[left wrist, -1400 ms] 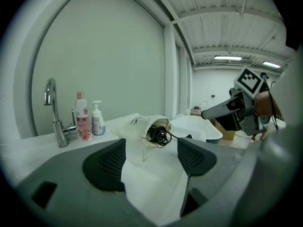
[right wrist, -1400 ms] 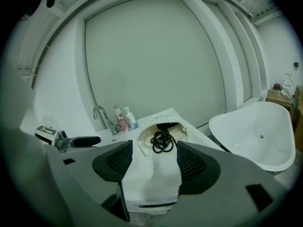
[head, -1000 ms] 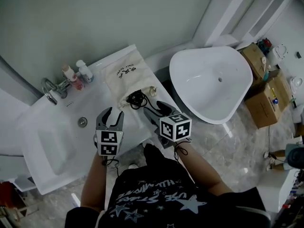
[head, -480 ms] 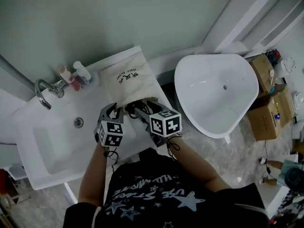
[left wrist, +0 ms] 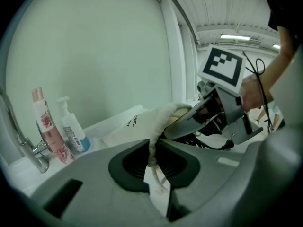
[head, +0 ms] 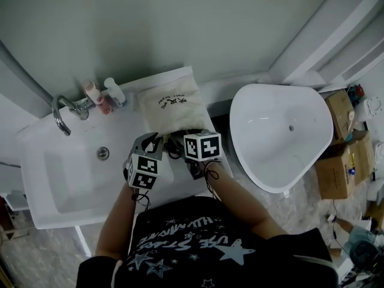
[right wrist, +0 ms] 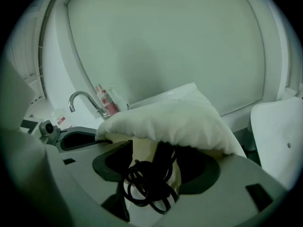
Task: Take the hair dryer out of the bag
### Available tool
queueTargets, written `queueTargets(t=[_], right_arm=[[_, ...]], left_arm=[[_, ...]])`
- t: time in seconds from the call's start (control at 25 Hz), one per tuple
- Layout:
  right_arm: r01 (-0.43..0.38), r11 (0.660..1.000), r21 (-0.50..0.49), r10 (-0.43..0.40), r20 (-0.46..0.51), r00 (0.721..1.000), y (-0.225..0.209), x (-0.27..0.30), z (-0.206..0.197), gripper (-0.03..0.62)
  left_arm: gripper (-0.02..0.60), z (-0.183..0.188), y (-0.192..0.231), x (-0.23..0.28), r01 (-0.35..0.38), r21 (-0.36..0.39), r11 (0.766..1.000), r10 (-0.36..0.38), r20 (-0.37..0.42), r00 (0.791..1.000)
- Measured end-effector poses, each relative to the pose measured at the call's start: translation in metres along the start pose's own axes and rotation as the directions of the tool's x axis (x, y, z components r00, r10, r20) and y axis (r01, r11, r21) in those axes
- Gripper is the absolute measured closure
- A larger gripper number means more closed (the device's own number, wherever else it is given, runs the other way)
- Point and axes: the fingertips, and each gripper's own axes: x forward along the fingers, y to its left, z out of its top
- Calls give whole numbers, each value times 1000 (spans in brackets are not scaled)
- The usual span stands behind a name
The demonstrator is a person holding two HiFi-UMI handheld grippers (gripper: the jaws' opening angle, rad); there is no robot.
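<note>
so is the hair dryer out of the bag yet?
Not out. Only a black coiled cord spills from the mouth of the bag; the dryer body shows in no view, so it's presumably inside.

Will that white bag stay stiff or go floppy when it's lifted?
Probably floppy: the cloth bag droops over the right gripper, and its edge bunches in the left gripper, whose jaws have just been closing on it. It may feel heavy for cloth, since it looks stuffed full.
</note>
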Motion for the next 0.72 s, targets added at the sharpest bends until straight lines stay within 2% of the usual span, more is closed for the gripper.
queueTargets(t=[0.32,0.72], right_arm=[[43,997,-61,-49,-99,994,-12,40,2,290],[123,988,-93,-139,-194,971,-25,63,-9,352]], left_arm=[[532,3,0,1,2,-41,999,-2,5,1000],[532,1,5,0,-1,-58,998,1,1,1000]])
